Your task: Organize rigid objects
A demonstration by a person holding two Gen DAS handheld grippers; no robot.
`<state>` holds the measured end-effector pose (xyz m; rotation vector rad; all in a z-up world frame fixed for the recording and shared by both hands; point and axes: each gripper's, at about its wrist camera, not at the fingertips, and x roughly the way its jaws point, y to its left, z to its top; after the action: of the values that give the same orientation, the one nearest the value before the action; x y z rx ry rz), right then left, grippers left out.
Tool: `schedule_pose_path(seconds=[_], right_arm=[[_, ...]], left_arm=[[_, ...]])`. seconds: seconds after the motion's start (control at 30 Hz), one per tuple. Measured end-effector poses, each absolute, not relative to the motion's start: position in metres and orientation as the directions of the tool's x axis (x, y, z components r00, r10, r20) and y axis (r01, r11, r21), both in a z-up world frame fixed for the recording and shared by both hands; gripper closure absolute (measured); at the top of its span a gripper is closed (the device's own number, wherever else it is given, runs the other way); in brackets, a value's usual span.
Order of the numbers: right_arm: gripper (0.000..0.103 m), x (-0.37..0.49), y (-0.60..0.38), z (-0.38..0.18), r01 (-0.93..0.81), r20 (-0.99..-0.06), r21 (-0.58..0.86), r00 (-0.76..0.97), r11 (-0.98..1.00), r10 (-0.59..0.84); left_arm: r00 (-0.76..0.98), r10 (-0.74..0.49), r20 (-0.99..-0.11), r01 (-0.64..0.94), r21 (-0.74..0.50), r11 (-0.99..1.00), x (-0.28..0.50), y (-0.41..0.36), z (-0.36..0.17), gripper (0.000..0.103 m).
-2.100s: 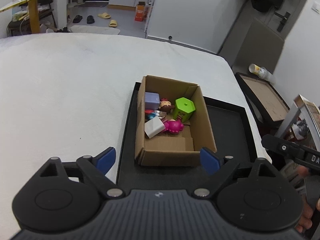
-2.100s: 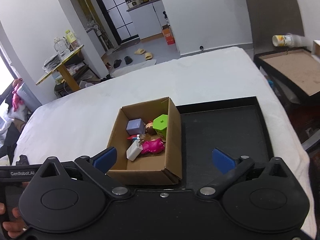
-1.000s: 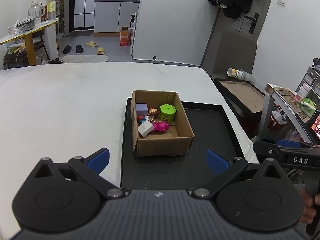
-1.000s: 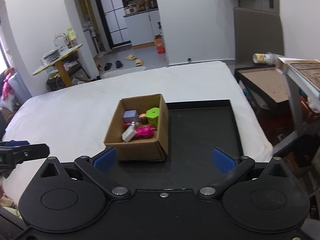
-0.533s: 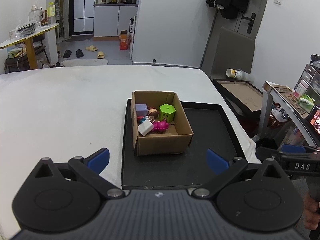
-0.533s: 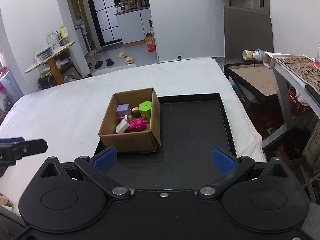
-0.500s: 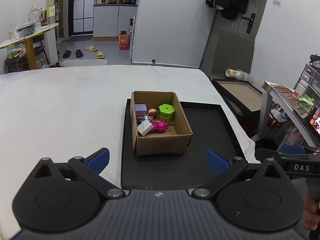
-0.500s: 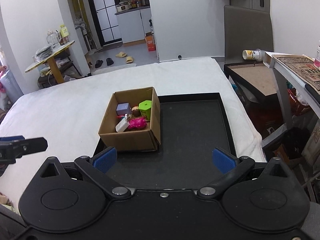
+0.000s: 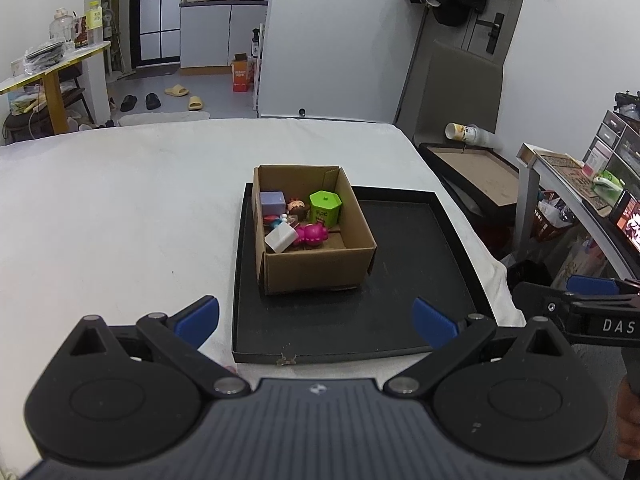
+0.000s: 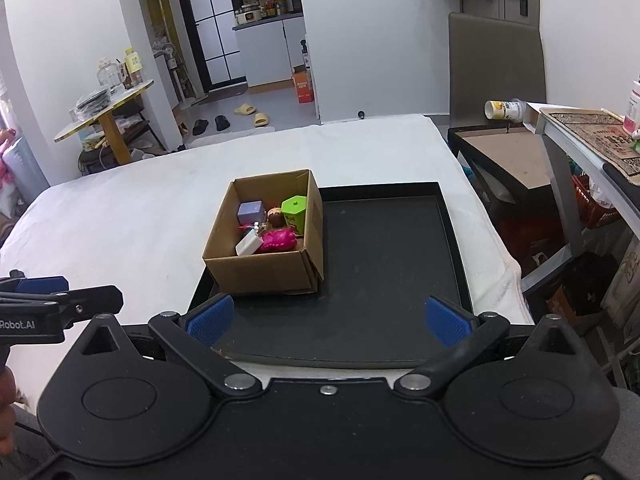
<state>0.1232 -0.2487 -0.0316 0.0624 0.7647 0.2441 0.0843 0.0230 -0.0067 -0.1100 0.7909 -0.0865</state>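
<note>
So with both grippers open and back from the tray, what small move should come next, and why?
Probably bring the right gripper forward over the cardboard box toward the green hexagonal container. All the toys sit inside the box, the black tray beside it is bare, and both it and the left gripper are open, holding nothing.
</note>
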Motion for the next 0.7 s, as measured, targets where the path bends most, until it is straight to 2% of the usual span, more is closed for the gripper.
schedule_pose_path(seconds=[0.7], right_arm=[[0.0,0.1182,-0.2495,-0.0306,-0.196,-0.668,0.151,0.702,0.969,0.246]], left_arm=[[0.692,-0.119,-0.712,0.041,-0.126,0.991,0.0851,0.0164,-0.0063,0.001]])
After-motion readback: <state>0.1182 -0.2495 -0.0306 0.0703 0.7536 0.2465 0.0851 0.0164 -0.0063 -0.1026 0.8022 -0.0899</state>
